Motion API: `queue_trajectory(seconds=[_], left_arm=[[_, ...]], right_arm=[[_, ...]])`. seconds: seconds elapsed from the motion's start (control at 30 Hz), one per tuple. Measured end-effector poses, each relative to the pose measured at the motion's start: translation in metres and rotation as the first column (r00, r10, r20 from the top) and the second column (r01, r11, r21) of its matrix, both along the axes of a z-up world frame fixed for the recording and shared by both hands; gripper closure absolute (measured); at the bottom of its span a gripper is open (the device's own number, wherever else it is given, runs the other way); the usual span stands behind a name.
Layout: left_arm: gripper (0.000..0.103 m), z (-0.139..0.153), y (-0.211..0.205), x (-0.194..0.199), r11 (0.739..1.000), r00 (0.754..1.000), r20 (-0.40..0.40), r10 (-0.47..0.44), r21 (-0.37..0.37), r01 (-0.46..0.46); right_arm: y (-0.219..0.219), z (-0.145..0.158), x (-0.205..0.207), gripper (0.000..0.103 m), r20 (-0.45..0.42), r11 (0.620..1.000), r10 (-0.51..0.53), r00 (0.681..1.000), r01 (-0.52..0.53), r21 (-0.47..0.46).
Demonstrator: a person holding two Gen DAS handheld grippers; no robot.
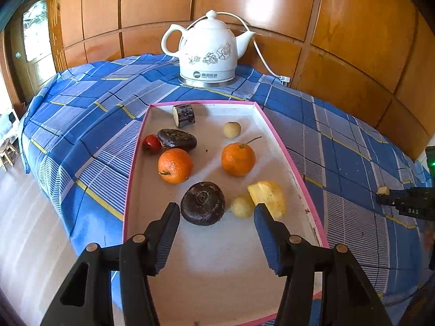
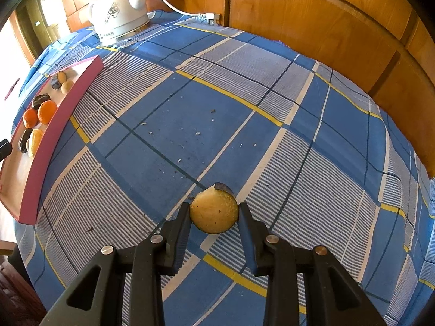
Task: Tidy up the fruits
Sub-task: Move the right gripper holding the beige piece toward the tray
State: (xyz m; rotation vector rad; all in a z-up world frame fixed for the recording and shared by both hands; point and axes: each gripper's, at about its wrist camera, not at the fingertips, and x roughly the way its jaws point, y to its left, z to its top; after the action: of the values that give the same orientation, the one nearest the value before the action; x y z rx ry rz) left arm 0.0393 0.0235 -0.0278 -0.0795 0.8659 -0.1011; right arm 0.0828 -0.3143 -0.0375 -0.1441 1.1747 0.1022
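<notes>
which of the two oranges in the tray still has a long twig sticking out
The right-hand orange, nearer the tray's right wall: a thin twig angles up from its top. The left orange shows only a short stub.

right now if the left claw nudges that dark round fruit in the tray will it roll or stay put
The dark fruit looks squat and flattened, resting on a broad face, so it would probably slide rather than roll. The tray floor looks smooth, so little should stop it. It could bump the small pale ball beside it.

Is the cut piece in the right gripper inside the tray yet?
Out. The right gripper holds the cut piece over the checked cloth, beside the pink tray.
</notes>
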Motion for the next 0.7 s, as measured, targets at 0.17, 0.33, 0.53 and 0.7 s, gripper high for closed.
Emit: queue_trajectory(seconds=[0.17,0.33,0.53,0.7], left_arm=[[0.044,0.000,0.007,-0.002,1.000,1.000,0.005,0.007,0.003,-0.007],[0.044,-0.002,0.015,-0.003,1.000,1.000,0.004,0.019,-0.007,-0.019],[0.042,-0.004,0.024,-0.005,0.999,0.999,0.001,0.037,-0.018,-0.037],[0.042,-0.002,0.034,-0.005,0.998,0.998,0.012,0.060,-0.032,-0.060]], right_arm=[[0.004,0.000,0.000,0.068,-0.001,1.000,0.000,1.000,0.000,-0.016],[0.010,0.004,0.001,0.068,-0.013,1.000,-0.010,1.000,0.010,-0.010],[0.055,0.025,-0.009,0.069,0.039,0.995,0.078,0.996,-0.080,0.064],[0.104,0.041,-0.015,0.069,0.080,0.975,0.172,0.982,-0.181,0.131]])
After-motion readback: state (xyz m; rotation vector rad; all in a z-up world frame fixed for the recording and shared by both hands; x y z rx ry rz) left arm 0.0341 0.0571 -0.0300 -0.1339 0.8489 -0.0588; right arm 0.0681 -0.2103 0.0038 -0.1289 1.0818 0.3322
